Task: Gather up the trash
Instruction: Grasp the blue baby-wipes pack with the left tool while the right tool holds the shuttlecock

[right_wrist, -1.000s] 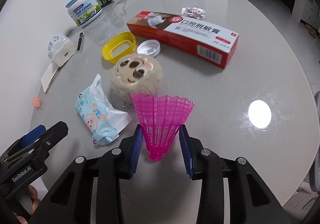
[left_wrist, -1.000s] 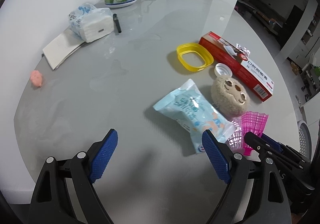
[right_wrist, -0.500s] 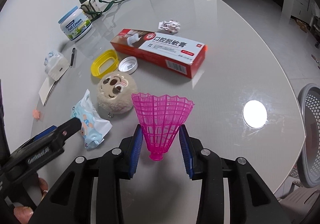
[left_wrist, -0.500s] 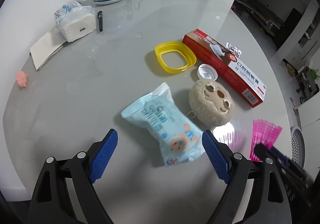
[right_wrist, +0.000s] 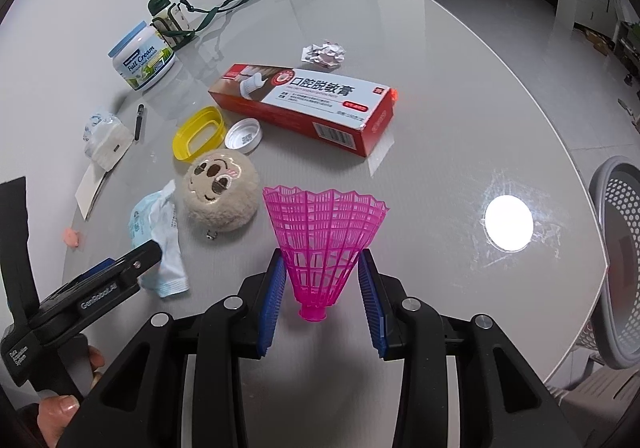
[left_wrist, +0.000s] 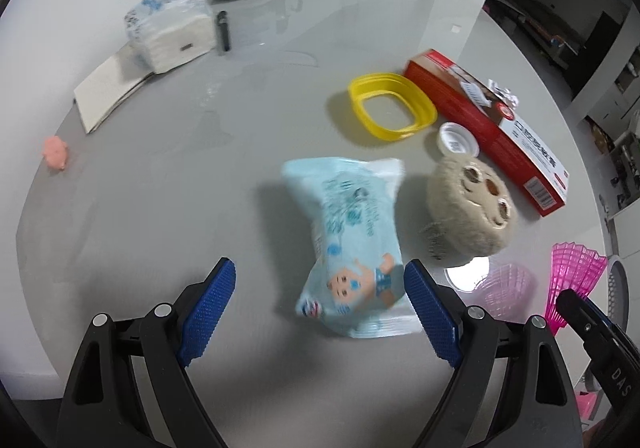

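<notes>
The grey table (right_wrist: 440, 96) carries most of the clutter, and off its right edge stands a grey perforated basket (right_wrist: 616, 248), which looks like the place the trash is meant to go; nothing can be seen inside it from here. On the table lie a long red toothpaste box (right_wrist: 304, 108), a light-blue wet-wipe packet (left_wrist: 352, 244), a round beige plush toy (right_wrist: 220, 196), a yellow plastic ring (left_wrist: 390, 110), a small white cap (right_wrist: 243, 135) and a crumpled foil wrapper (right_wrist: 324, 54). The right gripper (right_wrist: 322, 288) is clamped on a pink plastic shuttlecock (right_wrist: 324, 244), held above the table with its skirt fanning forward, so one piece is in hand but not dropped in the basket. The left gripper (left_wrist: 320, 312) hangs wide open right over the wet-wipe packet, its right pad close beside the packet's lower end and nothing squeezed. By my reckoning the job is barely started: the wrapper, box, cap and ring all wait.
</notes>
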Demonstrator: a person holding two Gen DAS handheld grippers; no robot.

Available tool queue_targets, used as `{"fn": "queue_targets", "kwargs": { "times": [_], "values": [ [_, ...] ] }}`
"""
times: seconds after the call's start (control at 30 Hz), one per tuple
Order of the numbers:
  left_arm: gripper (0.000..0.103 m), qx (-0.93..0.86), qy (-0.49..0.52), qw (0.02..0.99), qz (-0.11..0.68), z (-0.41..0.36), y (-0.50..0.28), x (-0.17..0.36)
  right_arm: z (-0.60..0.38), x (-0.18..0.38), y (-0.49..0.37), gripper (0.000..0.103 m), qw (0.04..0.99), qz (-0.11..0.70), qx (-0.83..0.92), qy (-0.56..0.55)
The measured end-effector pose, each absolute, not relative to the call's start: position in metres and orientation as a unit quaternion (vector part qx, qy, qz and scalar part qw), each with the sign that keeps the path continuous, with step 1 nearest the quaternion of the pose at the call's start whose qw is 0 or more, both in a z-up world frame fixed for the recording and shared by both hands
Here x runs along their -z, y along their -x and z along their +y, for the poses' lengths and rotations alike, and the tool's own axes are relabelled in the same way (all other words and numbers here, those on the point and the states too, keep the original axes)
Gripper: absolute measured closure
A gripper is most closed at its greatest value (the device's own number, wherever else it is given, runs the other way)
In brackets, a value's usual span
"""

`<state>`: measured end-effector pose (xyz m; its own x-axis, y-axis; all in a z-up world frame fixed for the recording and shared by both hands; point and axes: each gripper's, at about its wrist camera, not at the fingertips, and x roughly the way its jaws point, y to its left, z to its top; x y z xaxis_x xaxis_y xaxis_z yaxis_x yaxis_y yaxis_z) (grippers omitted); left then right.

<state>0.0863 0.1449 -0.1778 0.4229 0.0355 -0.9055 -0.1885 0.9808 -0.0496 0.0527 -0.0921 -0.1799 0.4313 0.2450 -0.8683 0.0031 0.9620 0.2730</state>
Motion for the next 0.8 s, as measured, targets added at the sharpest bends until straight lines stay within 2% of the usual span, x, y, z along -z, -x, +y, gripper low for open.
{"fn": "queue_targets", "kwargs": {
  "times": [0.4,0.47,0.57,0.8],
  "values": [
    [0.019,-0.053,0.072,0.837,0.541,0.145,-0.1,0.192,-0.086,0.177,-0.051,0.067,0.838,0.529,-0.073,-0.111],
    [0.024,-0.048,0.071,0.834,0.545,0.146,-0.101,0.197,-0.087,0.177,-0.05,0.067,0.838,0.53,-0.07,-0.112],
    [0.042,-0.037,0.073,0.83,0.552,0.146,-0.102,0.2,-0.089,0.177,-0.049,0.067,0.838,0.529,-0.066,-0.114],
    [0.045,-0.02,0.066,0.838,0.542,0.145,-0.095,0.185,-0.09,0.174,-0.046,0.067,0.84,0.525,-0.064,-0.12]
  ]
}}
